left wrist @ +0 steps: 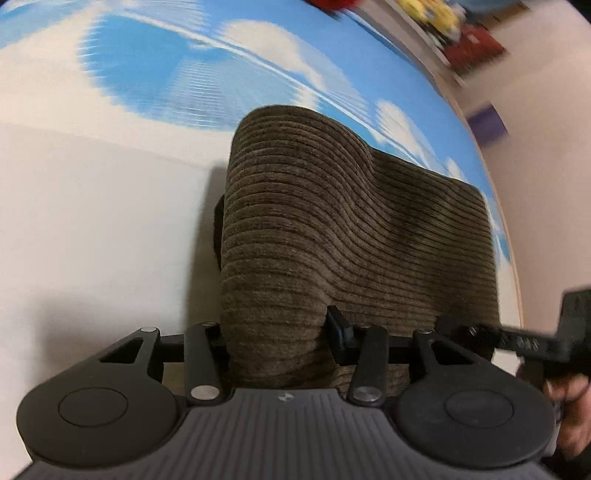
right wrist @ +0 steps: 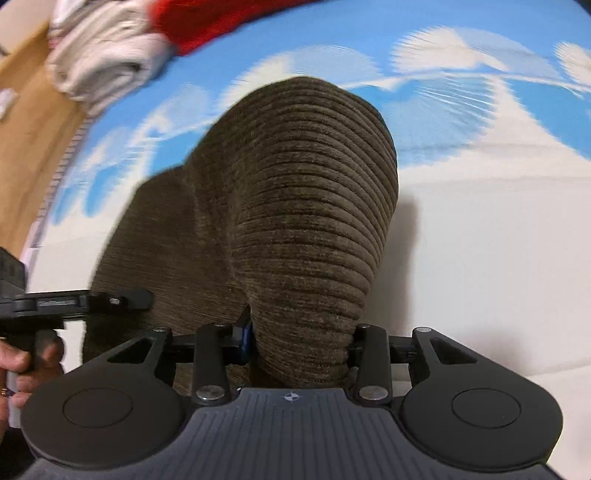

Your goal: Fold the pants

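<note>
You've got the left gripper (left wrist: 275, 334) pinching a thick bunch of the brown corduroy pants (left wrist: 332, 229) — cloth fills the gap between its jaws, pads pressing into it. Same on the right gripper (right wrist: 301, 341): jaws clamped on a fat roll of the same fabric, one blue-edged pad (right wrist: 244, 338) dug into the side. Each grip sits at one end of the same edge, so you're likely carrying it over as a fold, both corners level so the ribs stay straight. In the left view the right tool shows at the far right edge, with your hand (left wrist: 569, 391) under it; in the right view your other hand (right wrist: 26, 358) is on the left tool's handle.

The pants arch up from the grippers and drop onto the surface beyond, part lifted, part resting. Under them — a white and blue cloud-print sheet (left wrist: 155, 85), blurred. Past it, folded white laundry (right wrist: 99, 51) and something red (right wrist: 207, 22) near a wooden edge (right wrist: 26, 147). Far back, a shelf with yellow items (left wrist: 428, 14), too blurred to name.
</note>
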A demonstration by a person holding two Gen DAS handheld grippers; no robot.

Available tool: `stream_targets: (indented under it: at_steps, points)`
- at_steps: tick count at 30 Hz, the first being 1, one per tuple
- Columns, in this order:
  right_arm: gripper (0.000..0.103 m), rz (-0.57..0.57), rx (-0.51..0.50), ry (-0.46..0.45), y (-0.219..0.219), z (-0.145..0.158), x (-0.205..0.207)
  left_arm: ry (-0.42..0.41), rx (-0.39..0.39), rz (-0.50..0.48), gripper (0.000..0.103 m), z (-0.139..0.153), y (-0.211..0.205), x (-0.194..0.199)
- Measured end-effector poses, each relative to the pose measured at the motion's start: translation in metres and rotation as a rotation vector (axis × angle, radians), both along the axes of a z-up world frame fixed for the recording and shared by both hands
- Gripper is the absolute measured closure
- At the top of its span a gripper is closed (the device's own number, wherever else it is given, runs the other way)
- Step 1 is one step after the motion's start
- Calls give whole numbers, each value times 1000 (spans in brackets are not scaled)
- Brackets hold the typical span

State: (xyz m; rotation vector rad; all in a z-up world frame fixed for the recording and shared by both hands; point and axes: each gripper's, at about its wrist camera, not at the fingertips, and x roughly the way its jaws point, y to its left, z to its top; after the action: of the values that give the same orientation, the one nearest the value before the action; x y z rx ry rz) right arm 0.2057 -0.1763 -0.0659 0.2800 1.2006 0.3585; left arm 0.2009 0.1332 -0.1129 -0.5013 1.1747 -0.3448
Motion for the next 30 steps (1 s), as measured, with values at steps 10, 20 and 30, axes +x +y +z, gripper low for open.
stream_targets:
  at_steps: [10,20,30]
  points:
    - [54,-115,26,49,-68,-26,-3,-5,-5,-28,44,-12,-19,18]
    - [25,-134,-8,74,-74,-36,-17,17,20,-10,38,-2,-15,8]
    - [45,-41,-41,27,-74,-40,-45,41,76,-93,53,-3,-22,-6]
